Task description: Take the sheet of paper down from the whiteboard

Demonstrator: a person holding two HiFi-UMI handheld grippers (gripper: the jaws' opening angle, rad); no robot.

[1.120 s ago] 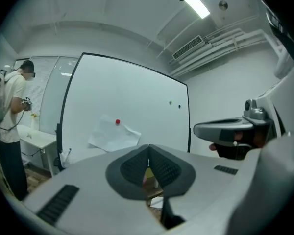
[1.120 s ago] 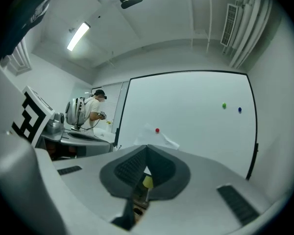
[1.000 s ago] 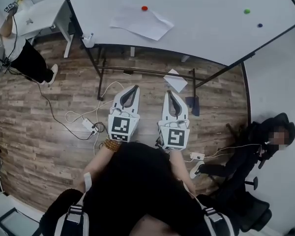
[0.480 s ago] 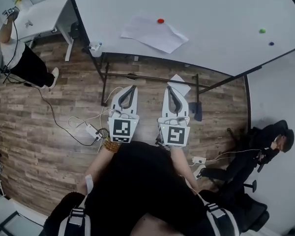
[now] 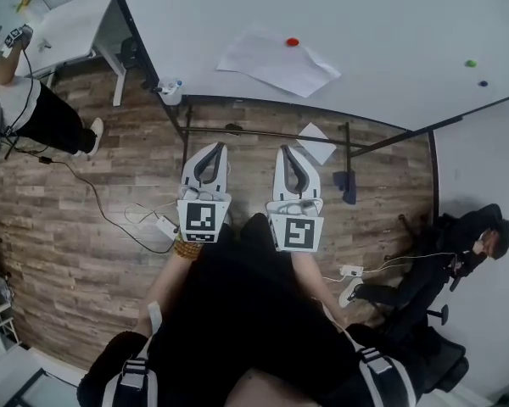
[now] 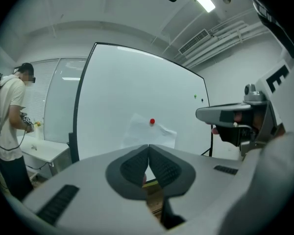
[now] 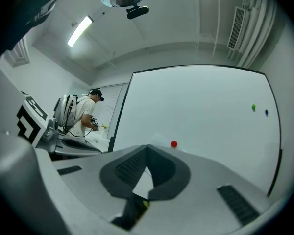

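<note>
A white sheet of paper (image 5: pixel 276 62) hangs on the whiteboard (image 5: pixel 382 24), pinned at its top by a red magnet (image 5: pixel 293 41). My left gripper (image 5: pixel 213 147) and right gripper (image 5: pixel 286 150) are side by side, level, pointing at the board and still well short of it. Both are shut with nothing between the jaws. In the left gripper view the paper (image 6: pixel 152 133) and magnet (image 6: pixel 152 122) sit just above the closed jaw tips (image 6: pixel 148 146). In the right gripper view the magnet (image 7: pixel 174 144) shows right of the jaw tips (image 7: pixel 147 146); most of the sheet is hidden behind them.
A green magnet (image 5: pixel 471 63) and a blue one (image 5: pixel 483 83) sit far right on the board. The board's stand bar (image 5: pixel 263 131) crosses ahead. A loose sheet (image 5: pixel 316 142) and cables (image 5: pixel 144 214) lie on the floor. One person (image 5: pixel 21 100) stands left; another (image 5: pixel 458 257) sits right.
Both grippers have moved forward toward the whiteboard, and the paper and red magnet now sit lower and nearer in the head view. Both jaws stayed shut.
</note>
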